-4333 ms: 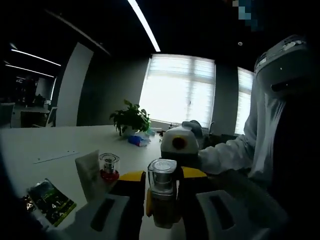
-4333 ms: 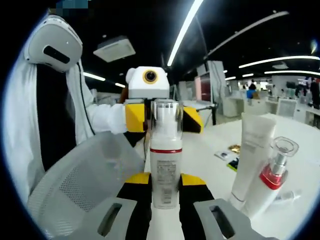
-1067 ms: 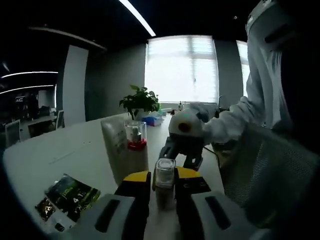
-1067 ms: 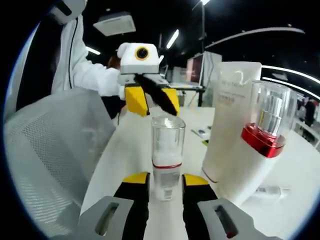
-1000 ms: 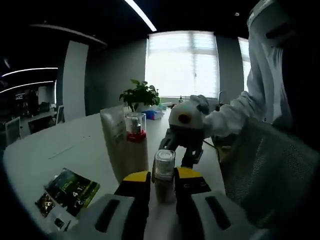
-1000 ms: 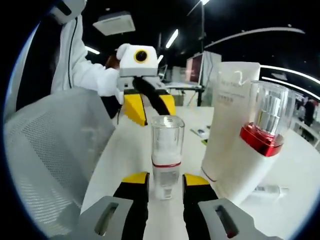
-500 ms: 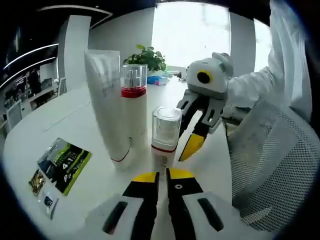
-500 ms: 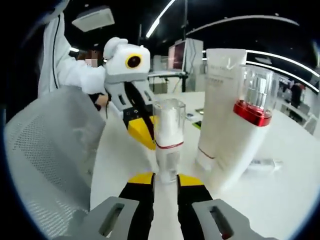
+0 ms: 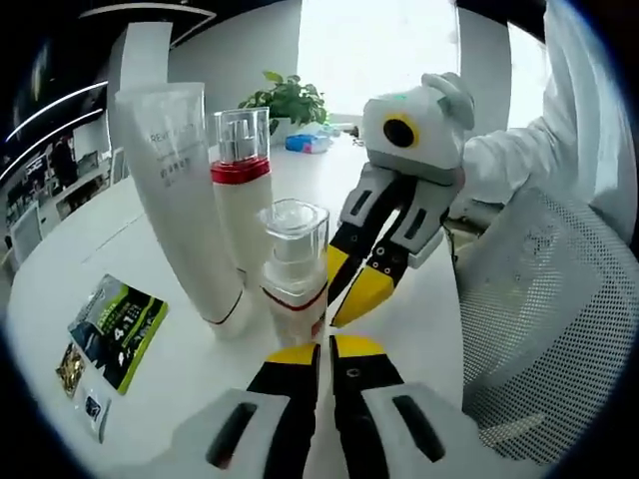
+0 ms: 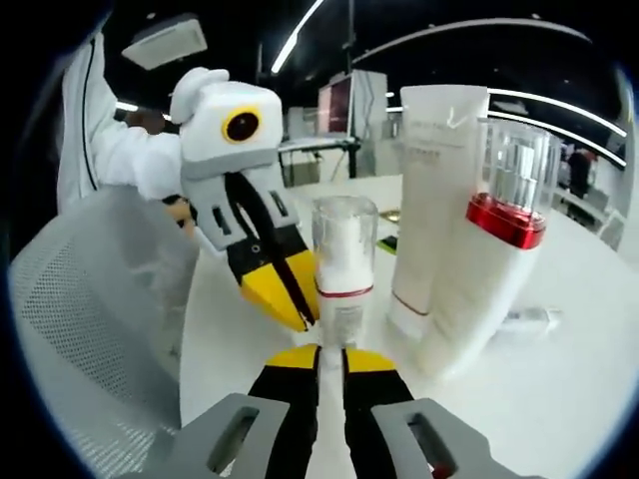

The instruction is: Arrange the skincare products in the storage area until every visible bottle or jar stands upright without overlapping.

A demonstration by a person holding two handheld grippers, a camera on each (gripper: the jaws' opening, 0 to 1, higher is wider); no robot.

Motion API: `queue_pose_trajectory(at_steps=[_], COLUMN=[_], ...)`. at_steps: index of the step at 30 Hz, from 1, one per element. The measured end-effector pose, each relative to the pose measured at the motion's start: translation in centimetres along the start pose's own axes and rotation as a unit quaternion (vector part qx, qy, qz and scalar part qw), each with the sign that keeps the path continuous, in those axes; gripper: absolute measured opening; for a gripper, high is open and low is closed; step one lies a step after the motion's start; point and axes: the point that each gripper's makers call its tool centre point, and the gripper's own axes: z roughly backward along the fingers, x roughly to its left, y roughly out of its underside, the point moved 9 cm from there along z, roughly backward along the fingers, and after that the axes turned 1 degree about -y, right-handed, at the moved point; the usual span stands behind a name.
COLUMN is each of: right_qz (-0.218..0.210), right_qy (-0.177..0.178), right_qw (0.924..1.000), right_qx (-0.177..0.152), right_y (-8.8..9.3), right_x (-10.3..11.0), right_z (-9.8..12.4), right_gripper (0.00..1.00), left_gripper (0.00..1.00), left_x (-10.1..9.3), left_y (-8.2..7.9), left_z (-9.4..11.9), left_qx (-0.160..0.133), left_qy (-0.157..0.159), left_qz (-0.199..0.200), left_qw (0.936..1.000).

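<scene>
A small bottle [image 9: 293, 269] with a clear cap and red band stands upright on the white table [image 9: 190, 394]. Just behind it stand a red-collared pump bottle [image 9: 240, 195] and a tall white tube [image 9: 175, 190], close together. My left gripper [image 9: 324, 349] is shut and empty, a little short of the small bottle. My right gripper [image 9: 351, 284] points down beside that bottle, jaws together. In the right gripper view, the right gripper [image 10: 329, 357] is shut before the small bottle [image 10: 342, 264], with the left gripper [image 10: 285, 289] at its left, the tube [image 10: 434, 190] and pump bottle [image 10: 494, 269] at right.
A green leaflet [image 9: 115, 329] and small sachets lie on the table to the left. A grey mesh chair [image 9: 539, 319] stands at the table's edge. A person's white sleeve [image 9: 519, 160] reaches in behind the right gripper. A potted plant [image 9: 290, 100] sits far back.
Both grippers' jaws have closed with nothing in them and now sit low before the small bottle, which stands free on the table. Both cameras have dropped and come closer to the products.
</scene>
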Motion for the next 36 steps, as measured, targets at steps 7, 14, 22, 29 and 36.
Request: queue_pose_trajectory(at_steps=[7, 14, 22, 29, 36], right_qz=[-0.004, -0.01, 0.008, 0.003, 0.01], right_qy=[0.006, -0.002, 0.011, 0.007, 0.009], right_qw=[1.0, 0.9999, 0.9998, 0.9999, 0.9998], right_qx=[0.006, 0.007, 0.012, 0.01, 0.015], right_y=[0.3, 0.1, -0.2, -0.1, 0.0], right_x=[-0.3, 0.0, -0.6, -0.6, -1.1], right_z=[-0.2, -0.5, -0.7, -0.7, -1.0], right_gripper=[0.01, 0.0, 0.01, 0.0, 0.05], left_gripper=[0.0, 0.03, 0.01, 0.01, 0.11], left_x=[0.1, 0.7, 0.6, 1.5, 2.4], left_y=[0.2, 0.1, -0.3, 0.2, 0.1], left_z=[0.1, -0.1, -0.9, -0.2, -0.3], left_qx=[0.018, 0.018, 0.012, 0.024, 0.024], left_qy=[-0.004, -0.014, -0.006, -0.02, -0.033], left_qz=[-0.011, -0.021, -0.028, -0.03, -0.061], left_qw=[0.9998, 0.9995, 0.9995, 0.9991, 0.9973])
